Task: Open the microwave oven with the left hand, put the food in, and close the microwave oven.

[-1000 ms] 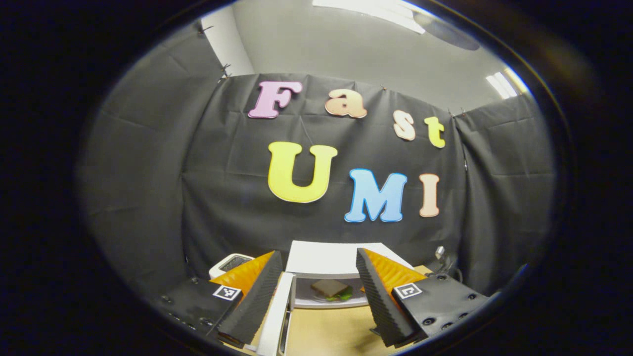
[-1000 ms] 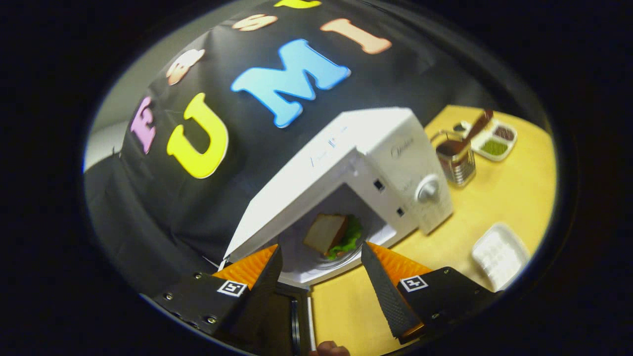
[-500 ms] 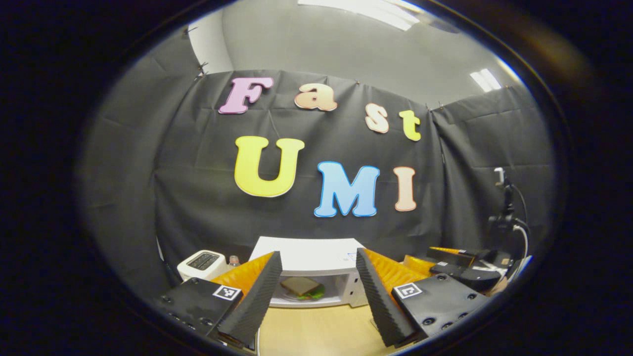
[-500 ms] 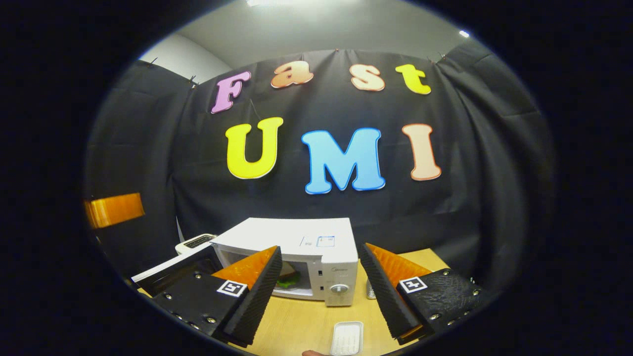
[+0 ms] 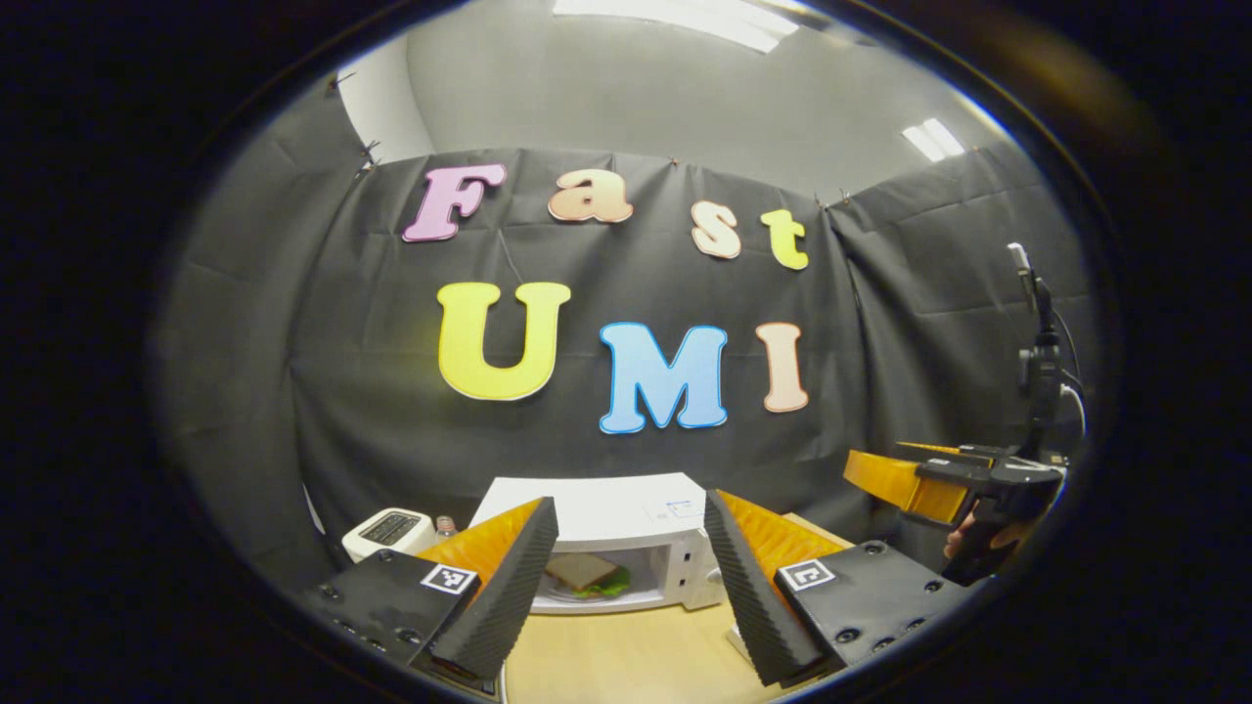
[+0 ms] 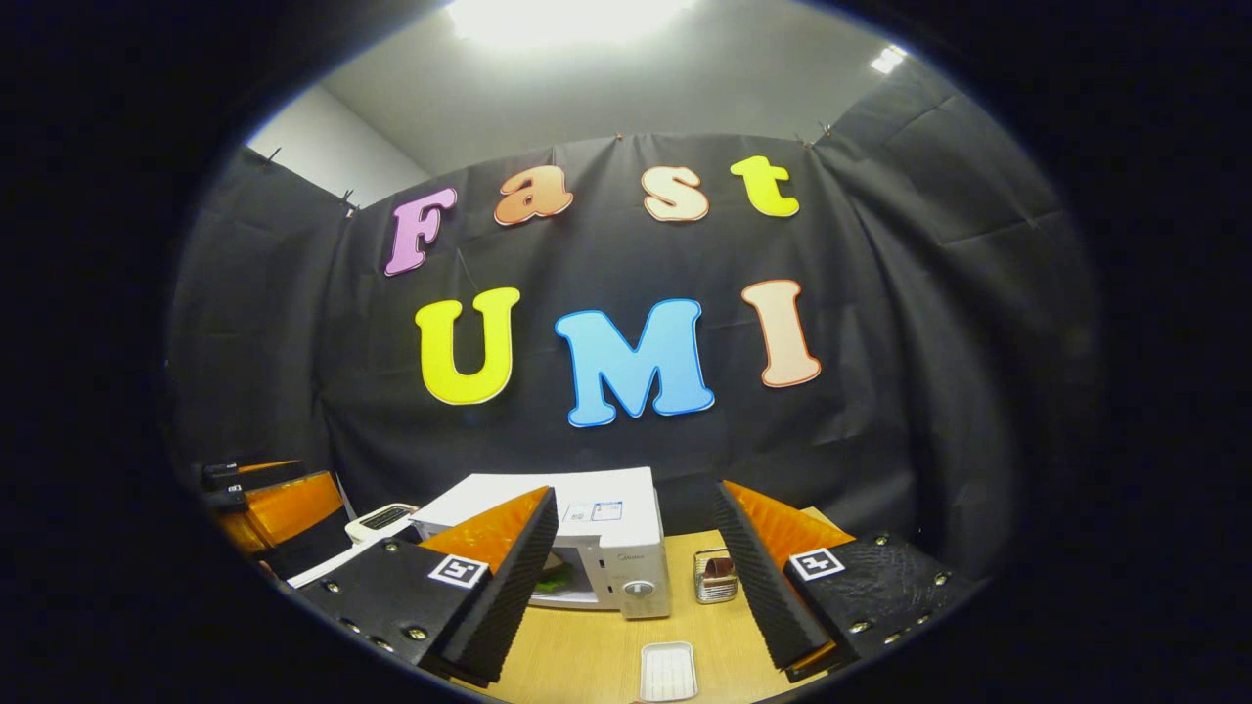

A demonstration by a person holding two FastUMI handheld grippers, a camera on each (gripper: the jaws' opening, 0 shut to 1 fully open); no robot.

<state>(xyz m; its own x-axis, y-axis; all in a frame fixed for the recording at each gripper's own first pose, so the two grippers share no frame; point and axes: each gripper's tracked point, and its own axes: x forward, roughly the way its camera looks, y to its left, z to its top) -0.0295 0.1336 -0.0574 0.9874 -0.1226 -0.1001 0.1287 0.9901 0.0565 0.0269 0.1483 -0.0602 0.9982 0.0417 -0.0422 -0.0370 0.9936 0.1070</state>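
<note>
The white microwave point(image 5: 597, 504) stands at the back of the wooden table with its cavity open. A sandwich point(image 5: 579, 570) with green lettuce lies on a plate inside. My left gripper point(image 5: 628, 499) is open and empty, some way in front of the oven. In the right gripper view the microwave point(image 6: 611, 523) sits low in the middle, its door point(image 6: 325, 563) swung out to the left, and a bit of the lettuce point(image 6: 554, 579) shows. My right gripper point(image 6: 634, 491) is open and empty, well back from the oven. The right gripper point(image 5: 934, 481) also appears at the far right, held by a hand point(image 5: 963, 538).
A white toaster point(image 5: 388, 529) stands left of the microwave. A metal holder point(image 6: 716, 577) sits right of the oven, and a small white tray point(image 6: 668, 671) lies on the table point(image 6: 597, 655) in front. The left gripper point(image 6: 269, 499) shows at the left edge.
Both grippers have drawn back from the microwave, which now looks smaller. The right gripper view has levelled out from a steep tilt. The sandwich stays inside and the door stays open.
</note>
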